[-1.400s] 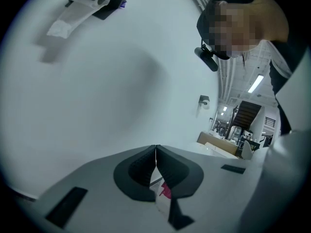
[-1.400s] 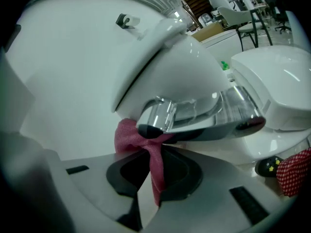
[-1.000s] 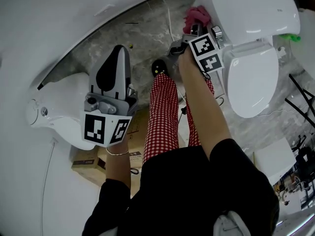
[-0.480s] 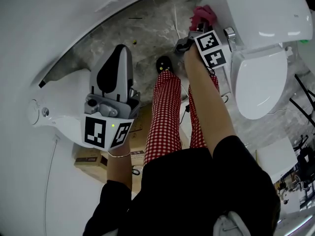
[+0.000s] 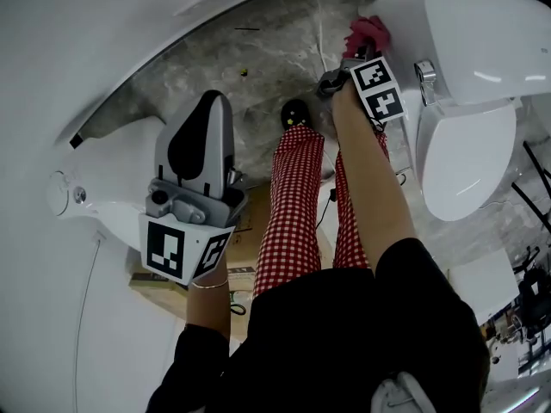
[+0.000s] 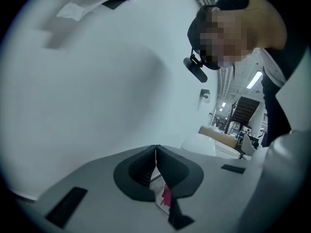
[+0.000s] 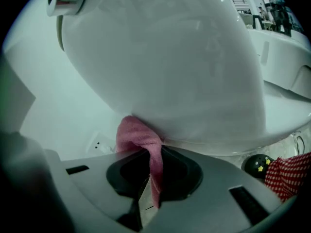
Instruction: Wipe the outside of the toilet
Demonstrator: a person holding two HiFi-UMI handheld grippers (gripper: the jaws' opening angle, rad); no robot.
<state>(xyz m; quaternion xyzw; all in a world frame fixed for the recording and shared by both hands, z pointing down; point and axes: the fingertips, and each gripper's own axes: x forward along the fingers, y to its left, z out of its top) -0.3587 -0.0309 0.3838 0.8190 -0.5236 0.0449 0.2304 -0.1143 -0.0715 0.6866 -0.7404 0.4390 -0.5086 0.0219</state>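
right gripper (image 7: 149, 178) clamped on pink cloth (image 7: 137, 136) against toilet tank (image 7: 165, 57) — contact hidden, left gripper (image 6: 155, 152) jaws together

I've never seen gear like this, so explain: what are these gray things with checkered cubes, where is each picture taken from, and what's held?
No robot: a person holds two two-jaw grippers; the marker cubes belong to them. One picture comes from a head camera looking down at the stone floor; the other two from cameras riding on each gripper. The right gripper is shut on a pink cloth pressed against the white toilet tank. The left gripper is shut and holds nothing.
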